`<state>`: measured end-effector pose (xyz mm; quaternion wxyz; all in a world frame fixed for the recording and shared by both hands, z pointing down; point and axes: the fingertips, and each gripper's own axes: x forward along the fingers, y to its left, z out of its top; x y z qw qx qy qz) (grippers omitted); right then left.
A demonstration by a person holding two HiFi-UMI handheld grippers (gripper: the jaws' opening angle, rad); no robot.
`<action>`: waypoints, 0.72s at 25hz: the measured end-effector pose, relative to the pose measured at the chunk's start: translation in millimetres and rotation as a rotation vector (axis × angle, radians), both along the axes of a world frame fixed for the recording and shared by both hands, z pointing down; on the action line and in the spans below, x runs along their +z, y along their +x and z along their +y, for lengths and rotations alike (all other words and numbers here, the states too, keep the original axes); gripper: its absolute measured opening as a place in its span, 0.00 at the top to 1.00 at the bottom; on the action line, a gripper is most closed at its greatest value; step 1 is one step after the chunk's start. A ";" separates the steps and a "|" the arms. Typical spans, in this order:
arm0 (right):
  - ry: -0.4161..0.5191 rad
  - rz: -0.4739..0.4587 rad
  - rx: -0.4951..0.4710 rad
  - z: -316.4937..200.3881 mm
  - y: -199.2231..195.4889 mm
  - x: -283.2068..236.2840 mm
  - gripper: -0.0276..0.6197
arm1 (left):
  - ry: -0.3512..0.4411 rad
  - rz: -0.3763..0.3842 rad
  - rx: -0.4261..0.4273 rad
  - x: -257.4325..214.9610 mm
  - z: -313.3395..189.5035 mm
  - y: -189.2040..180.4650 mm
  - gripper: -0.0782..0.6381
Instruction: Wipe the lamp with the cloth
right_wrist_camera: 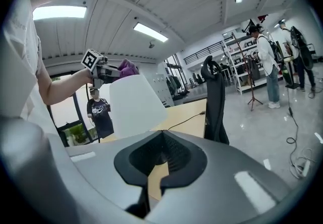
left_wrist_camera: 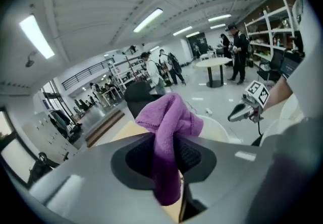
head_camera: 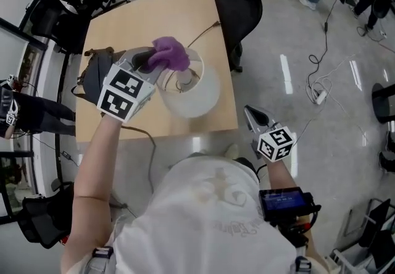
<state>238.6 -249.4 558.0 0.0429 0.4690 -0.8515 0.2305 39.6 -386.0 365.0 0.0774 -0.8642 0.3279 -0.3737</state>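
Left claw [left_wrist_camera: 169,153]: grey jaws pressed on soft, fuzzy purple cloth [left_wrist_camera: 169,119], bunched over the tips | lamp [head_camera: 196,97]: smooth white cone-shaped shade, open top just below this claw, on tan table [head_camera: 123,26] | right claw [right_wrist_camera: 161,142]: jaws together, empty; lamp ahead-left, well apart | claw cubes: black-white square markers

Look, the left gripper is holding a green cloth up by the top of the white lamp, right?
Not quite. The cloth is purple, not green. The left gripper view shows it pinched between the jaws of the left gripper. The rest is right: in the head view it is up by the top of the white lamp.
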 end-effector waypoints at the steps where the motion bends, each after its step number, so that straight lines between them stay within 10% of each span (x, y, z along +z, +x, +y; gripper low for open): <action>1: 0.000 -0.003 -0.001 -1.2 1.8 2.1 0.94 | -0.028 -0.068 0.020 7.4 3.3 6.1 0.76; 6: -0.001 -0.009 0.002 0.8 14.4 10.7 0.94 | -0.160 -0.278 0.023 47.8 -0.1 22.7 0.77; 18: 0.016 -0.001 -0.014 -18.5 32.6 6.5 0.94 | -0.505 -0.412 0.173 66.7 31.5 17.1 0.77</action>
